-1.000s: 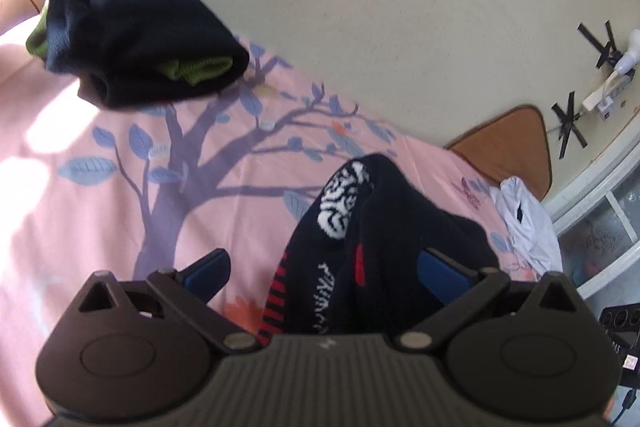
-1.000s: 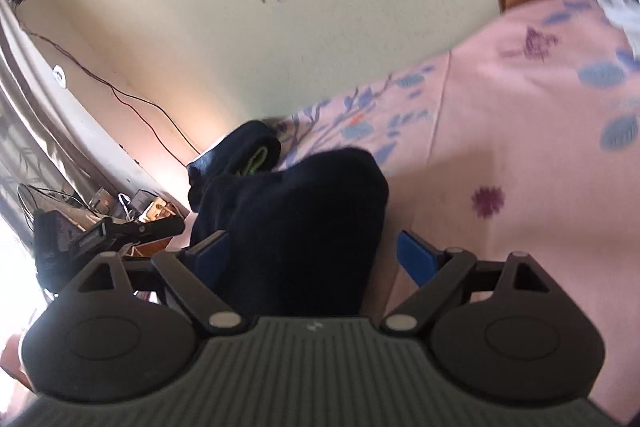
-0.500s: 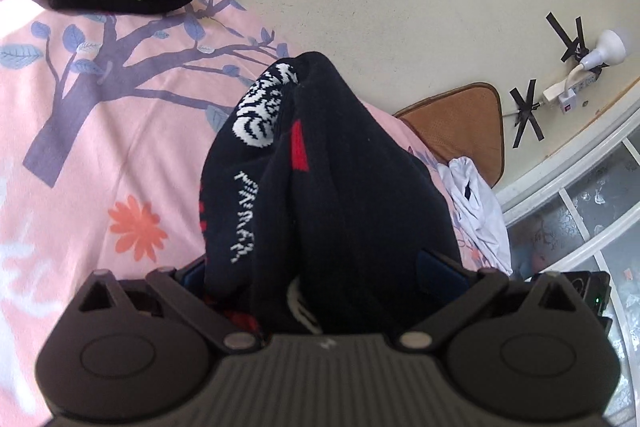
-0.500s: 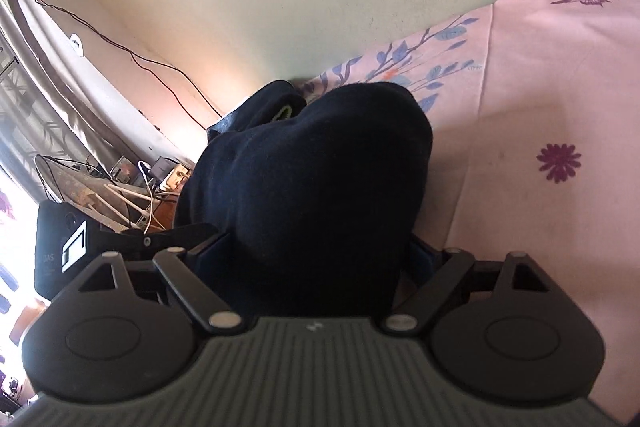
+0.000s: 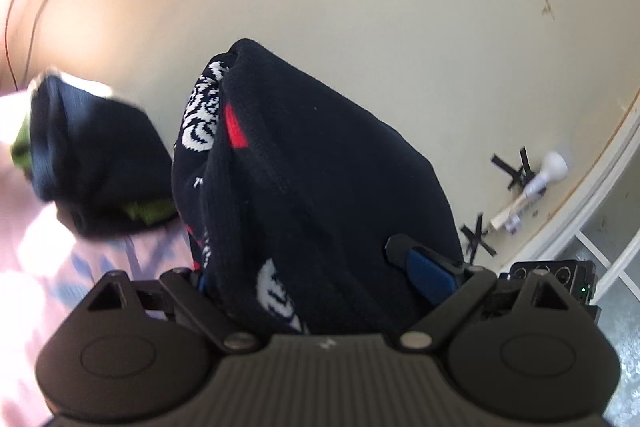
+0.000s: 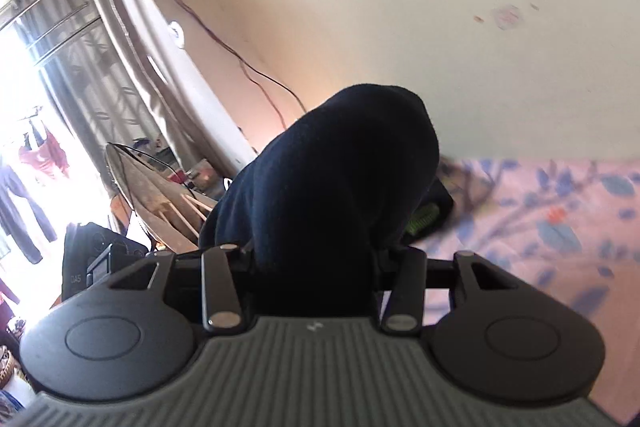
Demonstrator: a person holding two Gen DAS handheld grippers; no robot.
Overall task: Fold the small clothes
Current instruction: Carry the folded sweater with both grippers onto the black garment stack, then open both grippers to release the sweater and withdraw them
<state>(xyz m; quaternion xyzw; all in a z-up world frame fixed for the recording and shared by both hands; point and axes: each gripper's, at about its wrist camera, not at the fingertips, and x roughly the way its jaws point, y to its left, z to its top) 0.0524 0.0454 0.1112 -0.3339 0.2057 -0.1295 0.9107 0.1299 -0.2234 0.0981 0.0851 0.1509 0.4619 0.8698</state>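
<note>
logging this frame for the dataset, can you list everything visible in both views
patterned sock: 1, black with white and red, gripped in the left tongs
plain sock: 1, dark navy, gripped in the right tongs
folded socks: 1 bundle, dark with lime green trim, on the sheet
bedsheet: 1, pink with blue leaves
wall: 1, cream
curtain: 1, grey, far left of right view
left tongs: black, blue pads, closed on patterned sock
right tongs: black, closed on plain sock
</note>
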